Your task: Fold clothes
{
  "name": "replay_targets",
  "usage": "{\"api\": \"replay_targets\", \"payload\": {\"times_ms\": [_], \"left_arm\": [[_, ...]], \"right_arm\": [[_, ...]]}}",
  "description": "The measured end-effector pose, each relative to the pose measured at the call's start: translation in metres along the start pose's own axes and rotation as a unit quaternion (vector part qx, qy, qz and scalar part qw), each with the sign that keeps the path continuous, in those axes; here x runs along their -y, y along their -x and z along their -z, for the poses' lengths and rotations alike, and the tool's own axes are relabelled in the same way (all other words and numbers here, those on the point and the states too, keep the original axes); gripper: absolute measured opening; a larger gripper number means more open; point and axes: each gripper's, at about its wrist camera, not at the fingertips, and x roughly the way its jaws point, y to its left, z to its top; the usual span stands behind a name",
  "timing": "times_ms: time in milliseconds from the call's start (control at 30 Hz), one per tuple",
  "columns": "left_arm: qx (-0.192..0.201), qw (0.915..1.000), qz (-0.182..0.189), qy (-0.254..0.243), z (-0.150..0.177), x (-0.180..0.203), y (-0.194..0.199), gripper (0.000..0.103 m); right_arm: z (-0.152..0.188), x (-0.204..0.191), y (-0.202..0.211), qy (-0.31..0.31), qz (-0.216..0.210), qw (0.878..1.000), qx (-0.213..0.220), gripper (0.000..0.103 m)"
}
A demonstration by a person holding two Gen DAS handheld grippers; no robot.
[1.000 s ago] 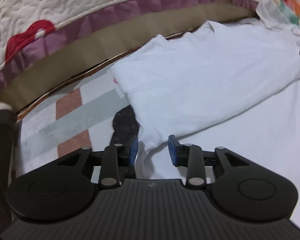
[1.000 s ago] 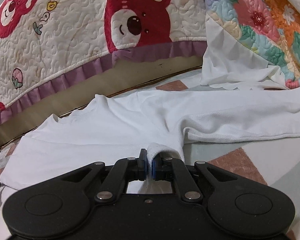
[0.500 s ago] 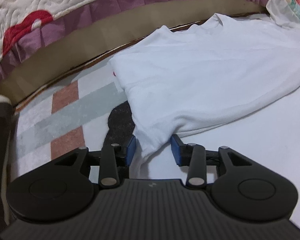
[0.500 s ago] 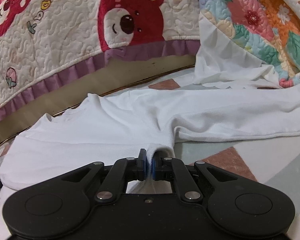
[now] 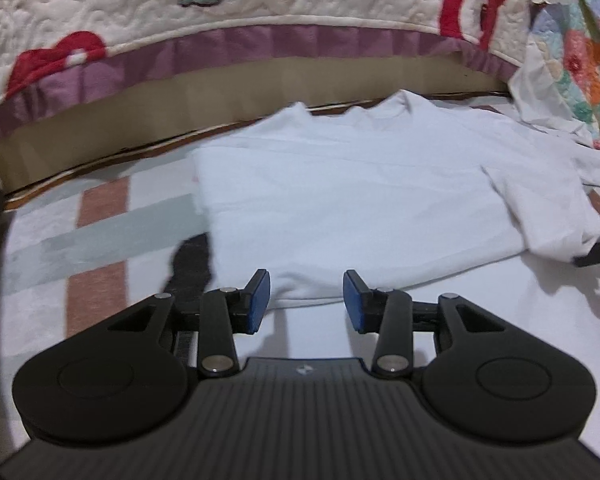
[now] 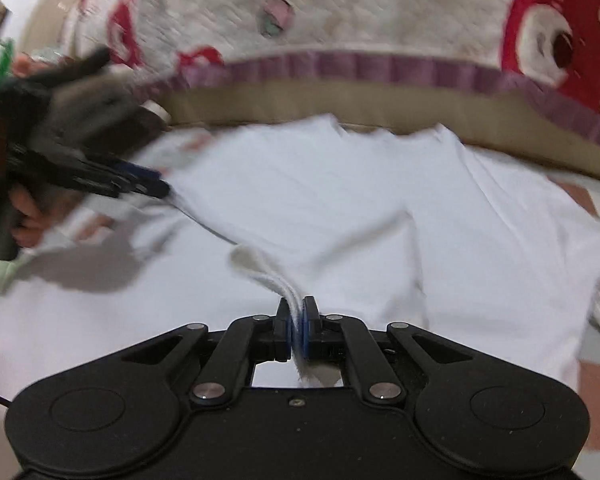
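A white garment (image 5: 360, 200) lies spread on the bed, partly folded over itself, its collar toward the quilt. In the left wrist view my left gripper (image 5: 306, 302) is open, its blue pads on either side of the garment's near folded edge without pinching it. In the right wrist view my right gripper (image 6: 298, 328) is shut on a fold of the white garment (image 6: 320, 208), which rises in a ridge between the pads. The left gripper (image 6: 140, 180) shows blurred at the left of that view, held by a gloved hand (image 6: 72, 92).
A cream quilt with red bears and a purple ruffle (image 5: 260, 44) hangs behind the bed. A floral quilt (image 5: 580, 52) sits at the right. A dark cloth (image 5: 192, 258) lies left of the garment on the checked sheet (image 5: 100, 240).
My right gripper has swung left, carrying its pinched fold across the garment. My left gripper has shifted right along the near edge and opened wider.
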Motion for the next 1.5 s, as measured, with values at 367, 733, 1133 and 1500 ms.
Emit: {"api": "replay_targets", "payload": {"times_ms": [367,733,1133,1500], "left_arm": [[-0.031,0.9653,-0.054,-0.254,-0.057,0.033,-0.038,0.042],[-0.095,0.8934,0.014,-0.439,-0.131,0.026,-0.106,0.042],[-0.210,0.9228,0.036,-0.321,-0.149,-0.010,-0.162,0.059],[-0.157,0.9050,0.008,-0.395,-0.119,0.009,-0.146,0.003]], "right_arm": [[0.006,0.065,0.049,-0.119,0.200,0.962,0.140,0.006],[0.009,0.064,0.036,-0.111,0.218,0.959,0.144,0.006],[0.012,0.079,0.027,-0.133,0.220,0.956,0.143,0.006],[0.014,0.074,0.024,-0.134,0.231,0.953,0.141,0.009]]}}
